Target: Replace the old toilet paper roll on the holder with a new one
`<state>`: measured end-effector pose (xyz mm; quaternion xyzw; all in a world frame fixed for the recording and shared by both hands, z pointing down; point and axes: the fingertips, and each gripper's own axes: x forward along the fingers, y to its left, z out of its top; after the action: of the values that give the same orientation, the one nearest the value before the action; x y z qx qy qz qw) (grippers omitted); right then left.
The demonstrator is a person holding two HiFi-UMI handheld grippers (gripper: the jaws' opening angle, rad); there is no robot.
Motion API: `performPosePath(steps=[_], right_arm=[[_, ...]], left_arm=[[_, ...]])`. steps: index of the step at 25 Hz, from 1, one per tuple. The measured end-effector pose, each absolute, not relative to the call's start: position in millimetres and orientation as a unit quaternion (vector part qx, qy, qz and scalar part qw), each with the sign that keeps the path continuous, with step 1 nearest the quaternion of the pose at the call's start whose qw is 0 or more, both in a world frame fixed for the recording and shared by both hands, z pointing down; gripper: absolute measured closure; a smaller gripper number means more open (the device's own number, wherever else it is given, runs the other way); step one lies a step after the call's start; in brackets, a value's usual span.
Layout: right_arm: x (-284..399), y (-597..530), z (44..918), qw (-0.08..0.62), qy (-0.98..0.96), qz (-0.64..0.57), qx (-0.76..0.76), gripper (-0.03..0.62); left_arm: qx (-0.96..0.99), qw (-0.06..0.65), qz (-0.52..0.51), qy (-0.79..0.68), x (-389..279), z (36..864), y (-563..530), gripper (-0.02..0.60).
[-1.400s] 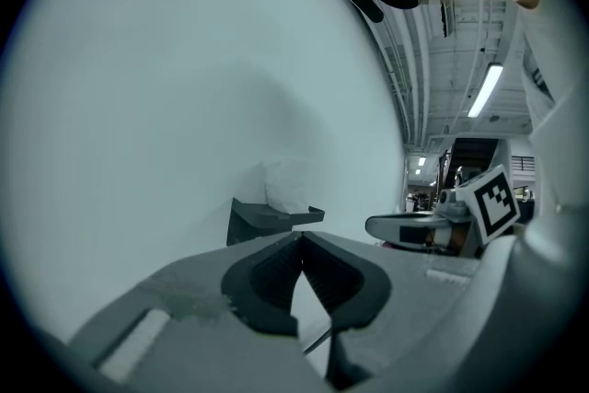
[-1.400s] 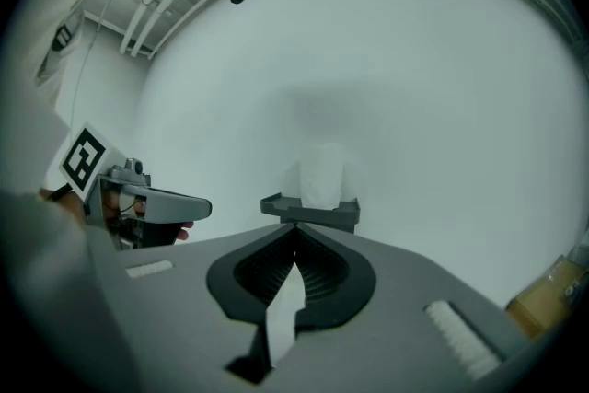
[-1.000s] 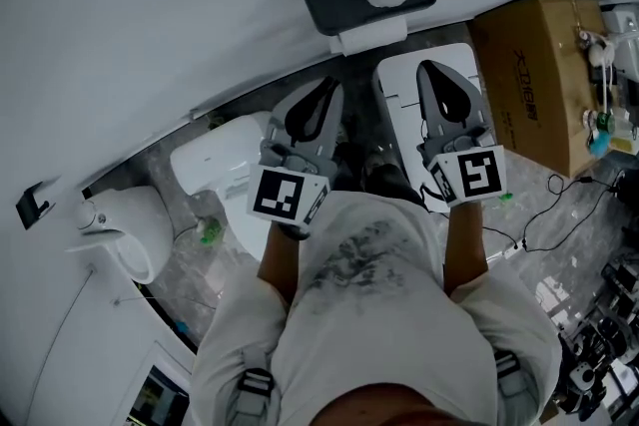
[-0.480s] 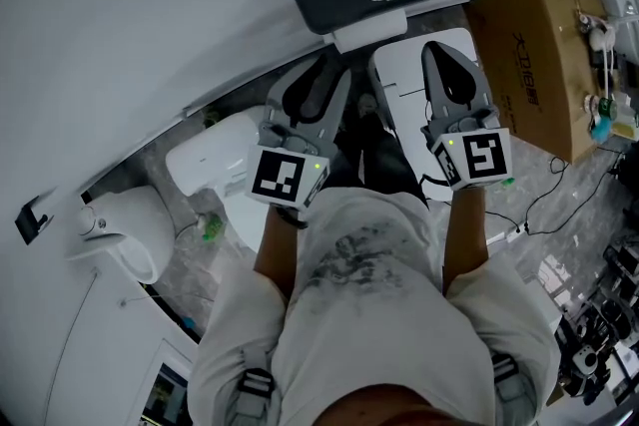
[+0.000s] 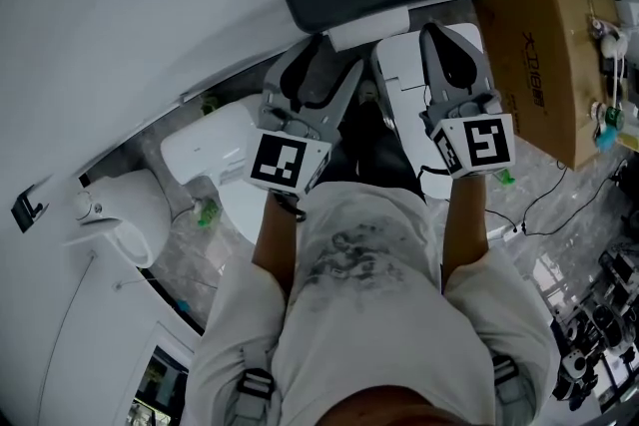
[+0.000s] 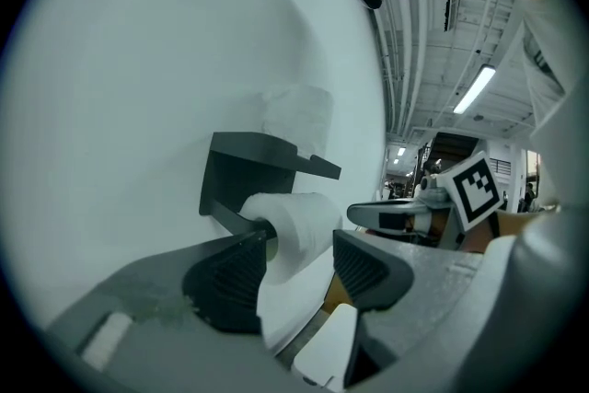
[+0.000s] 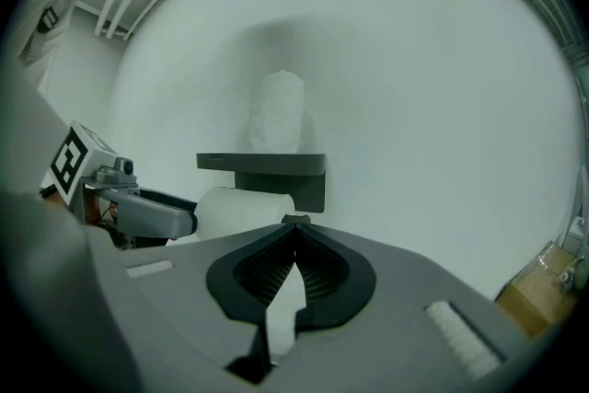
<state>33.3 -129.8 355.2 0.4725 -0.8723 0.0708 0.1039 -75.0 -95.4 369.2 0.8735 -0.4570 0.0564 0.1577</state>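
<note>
Two handheld grippers face a dark wall-mounted holder (image 6: pixel 241 168) on a pale wall. The old toilet paper roll (image 6: pixel 296 227) hangs beneath the holder's shelf, and a new roll (image 6: pixel 296 113) stands on end on top of it.

The left gripper (image 6: pixel 301 244) has just been opening its jaws, which stand wide apart. In the left gripper view the old toilet paper roll and its hanging tail of paper show in the gap between them, just beyond the tips, with neither pad pressing on it. The right gripper (image 7: pixel 294 222) has its jaws together on nothing, its tip pointing at the holder's right end, beside the roll.

The old roll's long axis runs level along the wall, left to right across both gripper views. The open jaws therefore appear lined up with its two ends rather than its rounded face. In the head view, at top centre, both grippers are near the holder, but the left one lies squarely before the roll and looks the likelier to take it. A cardboard box (image 5: pixel 539 65) stands at the upper right.
</note>
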Motion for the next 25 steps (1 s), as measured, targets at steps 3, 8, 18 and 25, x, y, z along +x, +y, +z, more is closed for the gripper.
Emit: performPosePath(steps=[3, 8, 18, 25], right_arm=[[31, -136, 357, 0.103, -0.877, 0.073, 0.463, 0.591], [27, -143, 362, 0.102, -0.883, 0.078, 0.452, 0.592], [22, -149, 373, 0.106, -0.889, 0.086, 0.437, 0.591], [22, -151, 372, 0.103, -0.889, 0.086, 0.438, 0.591]], left_arm=[[0.873, 0.152, 0.059, -0.460, -73, 369, -100, 0.345], [0.872, 0.153, 0.056, -0.461, -71, 369, -104, 0.344], [0.881, 0.148, 0.053, -0.446, -71, 371, -103, 0.344], [0.885, 0.149, 0.056, -0.438, -66, 374, -104, 0.344]])
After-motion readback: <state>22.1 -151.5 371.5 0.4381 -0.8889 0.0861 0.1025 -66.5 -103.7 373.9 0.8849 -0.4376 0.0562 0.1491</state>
